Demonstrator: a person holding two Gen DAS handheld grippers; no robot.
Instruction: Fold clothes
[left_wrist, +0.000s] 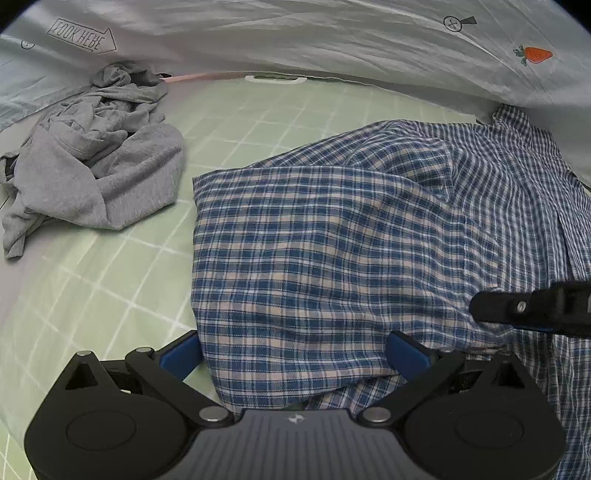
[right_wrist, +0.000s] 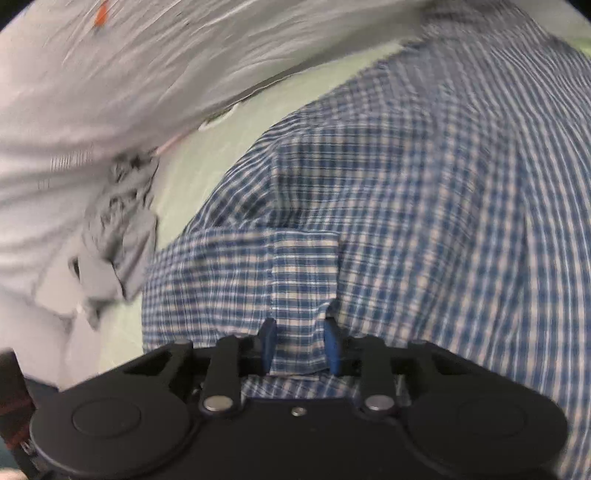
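Note:
A blue and white plaid shirt (left_wrist: 332, 240) lies partly folded on a green grid mat (left_wrist: 92, 295). My left gripper (left_wrist: 295, 354) is open, its blue pads wide apart on either side of the shirt's near edge. My right gripper (right_wrist: 300, 345) has its pads partly closed around a fold of the same plaid shirt (right_wrist: 406, 221); this view is blurred by motion. The right gripper's black finger also shows at the right edge of the left wrist view (left_wrist: 532, 308), over the shirt.
A crumpled grey garment (left_wrist: 96, 158) lies on the mat at the far left and also shows in the right wrist view (right_wrist: 118, 236). A white printed sheet (left_wrist: 295, 40) with a carrot mark rises behind the mat. A white handle (left_wrist: 275, 78) sits at the mat's far edge.

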